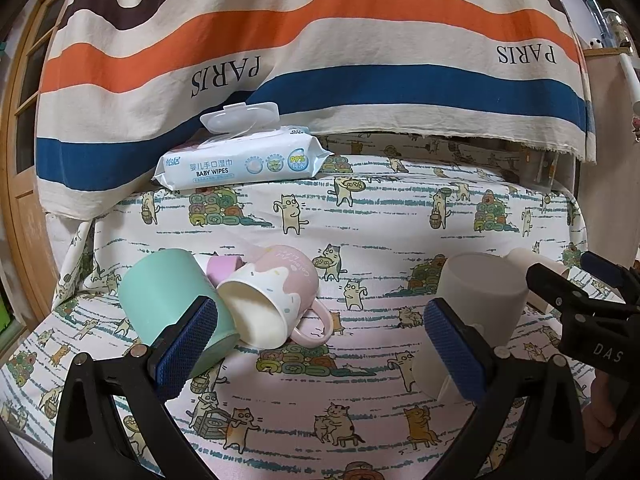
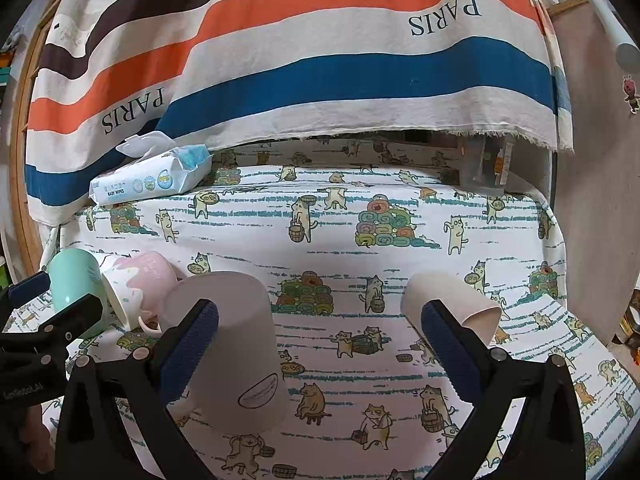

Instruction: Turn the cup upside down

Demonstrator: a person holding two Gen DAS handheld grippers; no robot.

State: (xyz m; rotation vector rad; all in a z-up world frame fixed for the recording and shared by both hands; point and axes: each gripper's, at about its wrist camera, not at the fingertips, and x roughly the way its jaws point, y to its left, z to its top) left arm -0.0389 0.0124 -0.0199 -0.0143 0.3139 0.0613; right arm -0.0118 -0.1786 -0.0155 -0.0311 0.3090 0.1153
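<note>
In the left wrist view a mint green cup (image 1: 168,300) stands mouth down at the left, behind my left finger. A pink and white mug (image 1: 272,300) lies on its side next to it, mouth toward me. A grey cup (image 1: 480,292) stands mouth down at the right. My left gripper (image 1: 320,344) is open and empty, low over the cloth. In the right wrist view the grey cup (image 2: 236,352) stands mouth down by the left finger, and a cream cup (image 2: 452,300) lies on its side behind the right finger. My right gripper (image 2: 320,344) is open and empty.
A pack of baby wipes (image 1: 244,160) with its lid open lies at the back left, also shown in the right wrist view (image 2: 148,178). A striped PARIS cloth (image 1: 320,60) hangs behind. A cat-print cloth (image 1: 360,220) covers the table. A small lilac piece (image 1: 226,266) lies behind the mug.
</note>
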